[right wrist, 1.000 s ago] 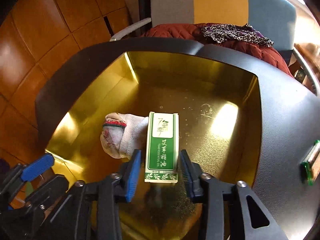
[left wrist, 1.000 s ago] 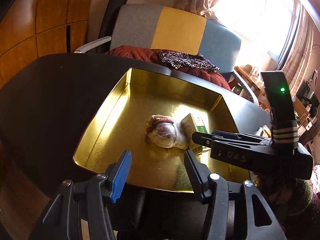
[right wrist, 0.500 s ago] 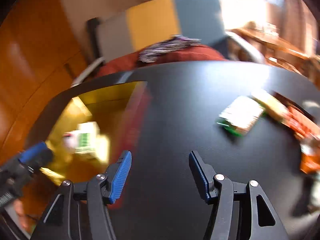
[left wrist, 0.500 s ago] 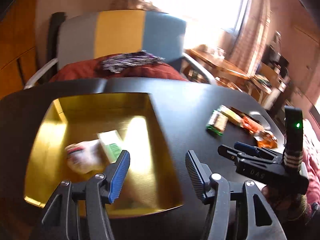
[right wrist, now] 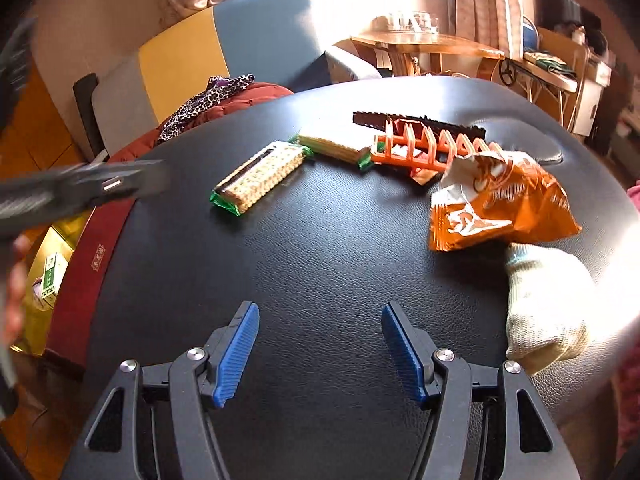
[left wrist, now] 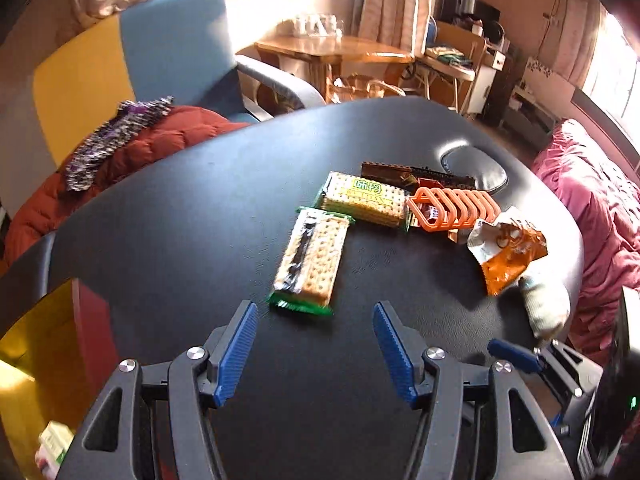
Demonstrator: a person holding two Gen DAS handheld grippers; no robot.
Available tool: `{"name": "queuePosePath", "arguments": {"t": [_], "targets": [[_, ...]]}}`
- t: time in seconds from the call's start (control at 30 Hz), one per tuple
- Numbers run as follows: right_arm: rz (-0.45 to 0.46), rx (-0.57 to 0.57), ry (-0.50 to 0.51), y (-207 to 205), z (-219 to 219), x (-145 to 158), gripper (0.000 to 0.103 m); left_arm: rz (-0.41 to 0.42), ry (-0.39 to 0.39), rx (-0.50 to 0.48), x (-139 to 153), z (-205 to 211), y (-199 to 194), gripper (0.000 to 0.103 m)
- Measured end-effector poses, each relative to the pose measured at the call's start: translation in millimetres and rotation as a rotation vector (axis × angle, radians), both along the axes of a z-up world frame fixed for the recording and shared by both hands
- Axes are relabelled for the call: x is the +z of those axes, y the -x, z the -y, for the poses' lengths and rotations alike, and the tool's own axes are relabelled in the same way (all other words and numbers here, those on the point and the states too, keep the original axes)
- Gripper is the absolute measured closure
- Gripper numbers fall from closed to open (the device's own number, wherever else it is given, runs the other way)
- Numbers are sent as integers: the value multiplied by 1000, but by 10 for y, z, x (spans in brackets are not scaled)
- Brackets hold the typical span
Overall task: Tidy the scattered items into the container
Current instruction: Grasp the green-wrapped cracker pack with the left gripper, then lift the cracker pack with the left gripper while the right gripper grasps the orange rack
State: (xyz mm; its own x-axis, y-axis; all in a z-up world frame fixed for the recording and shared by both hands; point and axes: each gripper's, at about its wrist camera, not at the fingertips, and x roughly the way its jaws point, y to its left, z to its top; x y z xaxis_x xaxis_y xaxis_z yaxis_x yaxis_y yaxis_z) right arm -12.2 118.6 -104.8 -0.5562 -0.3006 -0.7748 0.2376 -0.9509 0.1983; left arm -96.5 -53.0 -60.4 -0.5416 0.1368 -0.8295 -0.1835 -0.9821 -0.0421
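The black counter (right wrist: 320, 248) is carrying everything. At its left edge the gold container (right wrist: 44, 264) with a dark red outer wall is sitting, and a green-and-white box (right wrist: 50, 274) is lying inside it. The left hand-held gripper (left wrist: 314, 350) is hovering over bare counter with its jaws opening and nothing between them; a cracker pack (left wrist: 310, 260) is lying just ahead of it. The right hand-held gripper (right wrist: 318, 354) is also opening, empty, over bare counter. An orange snack bag (right wrist: 500, 204) is lying ahead to its right, touching a white sock (right wrist: 544, 312) near the counter's right edge. Farther back, a second cracker pack (left wrist: 366, 198) is lying beside an orange rack (left wrist: 452, 204), with a dark brown strip (right wrist: 420, 125) behind them.
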Motion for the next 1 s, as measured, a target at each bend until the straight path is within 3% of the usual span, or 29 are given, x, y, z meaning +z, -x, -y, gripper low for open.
{"name": "queuePosePath", "arguments": {"t": [0.07, 0.27, 0.57, 0.6, 0.8, 1.0], "targets": [[7, 4, 12, 22, -5, -52, 34, 20, -19, -3, -64, -19, 151, 42], [-21, 36, 44, 24, 33, -119, 19, 52, 24, -25, -290, -130, 518, 42], [-47, 71, 23, 27, 155, -187, 7, 114, 75, -23, -657, -179, 839, 45], [-50, 73, 17, 25, 169, -191, 6, 141, 48, -5, -708, -133, 829, 47], [-18, 76, 96, 157, 14, -89, 8, 105, -6, 79, -694, 48, 463, 51], [-79, -38, 168, 691, -395, 335, 8, 113, -63, 129, -672, 134, -61, 51]]}}
